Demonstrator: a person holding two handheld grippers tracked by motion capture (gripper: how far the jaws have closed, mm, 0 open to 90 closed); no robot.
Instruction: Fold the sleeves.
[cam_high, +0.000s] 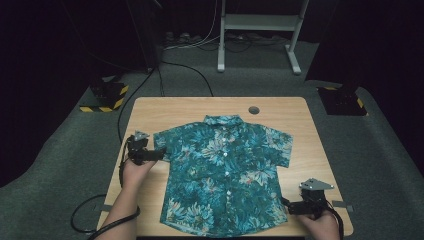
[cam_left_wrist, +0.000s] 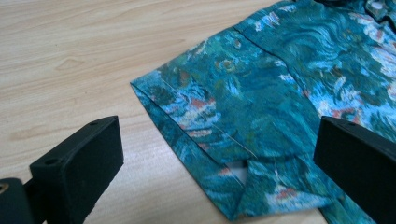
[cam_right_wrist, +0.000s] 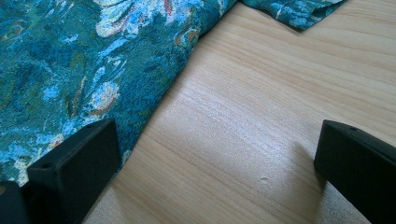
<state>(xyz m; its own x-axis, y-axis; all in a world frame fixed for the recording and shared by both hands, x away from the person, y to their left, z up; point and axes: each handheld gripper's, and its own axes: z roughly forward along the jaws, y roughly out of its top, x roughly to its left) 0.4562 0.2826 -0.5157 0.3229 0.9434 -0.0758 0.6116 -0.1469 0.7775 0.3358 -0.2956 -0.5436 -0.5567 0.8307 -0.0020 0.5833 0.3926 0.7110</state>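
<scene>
Your left gripper (cam_left_wrist: 212, 154) gapes wide around the near-left sleeve cuff (cam_left_wrist: 187, 121) of the shirt (cam_high: 225, 172), which lies flat mid-table; your right gripper (cam_right_wrist: 215, 163) is wide open, empty, at the near-right hem. Close shallowly and the thin cuff may slip out.

One shirt (cam_high: 223, 172) is laid out on one table (cam_high: 185, 107). Two grippers are held at its edges: the left gripper (cam_high: 159, 154) and the right gripper (cam_high: 287, 207). One round hole (cam_high: 254, 110) is seen near the far edge.
</scene>
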